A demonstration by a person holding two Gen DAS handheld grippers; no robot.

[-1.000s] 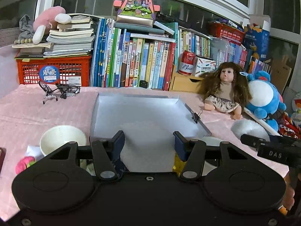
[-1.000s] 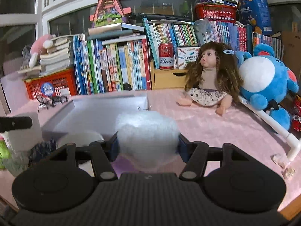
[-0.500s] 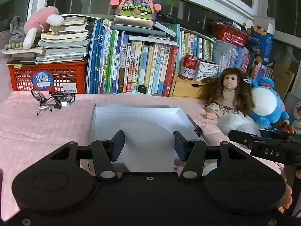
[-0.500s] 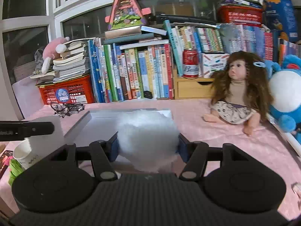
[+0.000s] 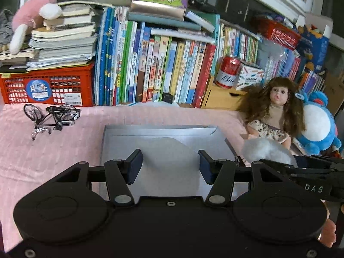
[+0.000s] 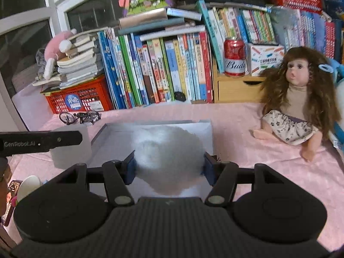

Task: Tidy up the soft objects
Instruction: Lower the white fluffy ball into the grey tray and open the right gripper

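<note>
My right gripper (image 6: 168, 165) is shut on a white fluffy ball (image 6: 167, 154) and holds it over the near part of a grey shallow tray (image 6: 111, 137). In the left wrist view the ball (image 5: 266, 150) shows at the right of the tray (image 5: 159, 133), beside the right gripper's body. My left gripper (image 5: 169, 165) is open and empty above the tray's near half. A long-haired doll (image 6: 298, 99) sits on the pink cloth to the right, with a blue plush toy (image 5: 320, 124) behind it.
A row of books (image 5: 163, 68), a red crate (image 5: 47, 88) with stacked books, a red can (image 6: 234, 58) on a wooden drawer and a pink plush (image 5: 32, 15) line the back. A small model bicycle (image 5: 51, 116) stands left of the tray. A white cup (image 6: 28, 187) is at the near left.
Both grippers have risen and moved forward over the tray. The right gripper has carried the fluffy ball leftward from the pink cloth to above the tray.
</note>
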